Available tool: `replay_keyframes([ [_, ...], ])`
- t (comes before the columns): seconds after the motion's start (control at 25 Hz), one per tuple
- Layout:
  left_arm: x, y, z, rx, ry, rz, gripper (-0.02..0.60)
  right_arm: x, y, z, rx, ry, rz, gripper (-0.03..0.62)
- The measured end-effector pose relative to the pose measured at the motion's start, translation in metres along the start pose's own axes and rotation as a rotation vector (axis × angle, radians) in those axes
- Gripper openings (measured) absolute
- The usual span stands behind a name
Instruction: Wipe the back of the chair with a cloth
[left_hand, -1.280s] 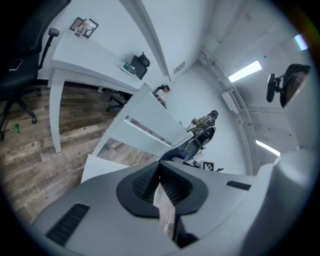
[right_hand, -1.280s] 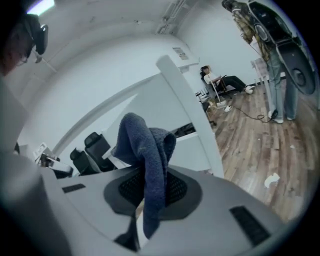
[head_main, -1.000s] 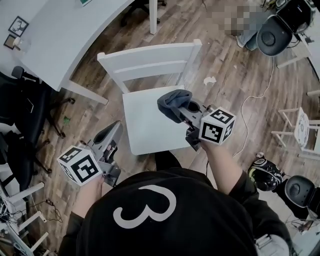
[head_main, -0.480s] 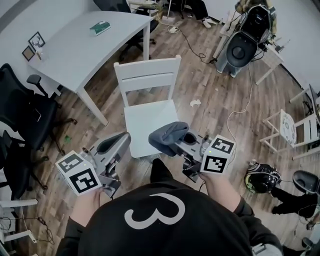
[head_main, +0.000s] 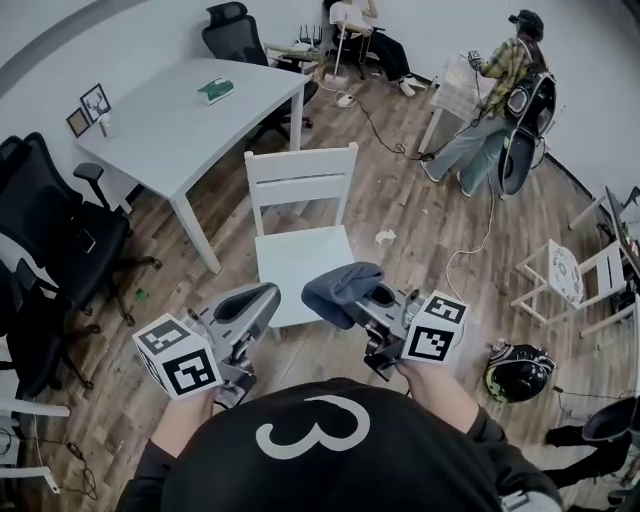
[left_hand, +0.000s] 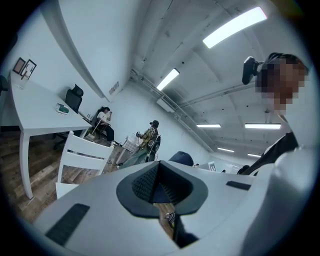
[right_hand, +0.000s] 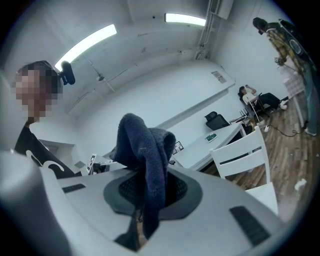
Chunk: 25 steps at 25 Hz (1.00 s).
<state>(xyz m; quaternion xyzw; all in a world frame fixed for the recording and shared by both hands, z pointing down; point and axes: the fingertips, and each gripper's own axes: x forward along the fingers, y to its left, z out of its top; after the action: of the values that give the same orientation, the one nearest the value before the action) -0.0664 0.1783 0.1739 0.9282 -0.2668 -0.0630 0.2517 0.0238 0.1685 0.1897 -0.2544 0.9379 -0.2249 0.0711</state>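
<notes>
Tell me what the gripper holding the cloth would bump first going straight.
Probably the white chair's seat: the right gripper, shut on the cloth, points across it. It might pass above; height is unclear.

We see a white chair (head_main: 300, 200), a dark blue cloth (head_main: 338, 288), a pale grey worktop (head_main: 170, 125) and a brown plank floor (head_main: 420, 220). The left gripper (head_main: 258, 298) and the right gripper (head_main: 362, 300) are grey with black-and-white square markers.
</notes>
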Motion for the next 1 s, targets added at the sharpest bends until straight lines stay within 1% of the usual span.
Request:
replay_keyframes([
  [0.2, 0.0, -0.015, 0.001, 0.022, -0.003, -0.004, 0.013, -0.009, 0.009, 0.002, 0.02, -0.016, 0.015, 0.052],
  [0.36, 0.004, -0.023, -0.001, 0.019, -0.001, -0.014, 0.014, -0.016, 0.013, -0.003, 0.009, -0.002, 0.013, 0.051],
  [0.6, 0.012, -0.03, -0.003, 0.01, 0.001, -0.029, 0.014, -0.026, 0.013, -0.002, 0.028, -0.018, 0.019, 0.051],
  [1.0, 0.014, -0.052, -0.003, 0.031, -0.025, -0.015, 0.013, -0.042, 0.023, 0.009, 0.01, -0.025, 0.045, 0.051],
])
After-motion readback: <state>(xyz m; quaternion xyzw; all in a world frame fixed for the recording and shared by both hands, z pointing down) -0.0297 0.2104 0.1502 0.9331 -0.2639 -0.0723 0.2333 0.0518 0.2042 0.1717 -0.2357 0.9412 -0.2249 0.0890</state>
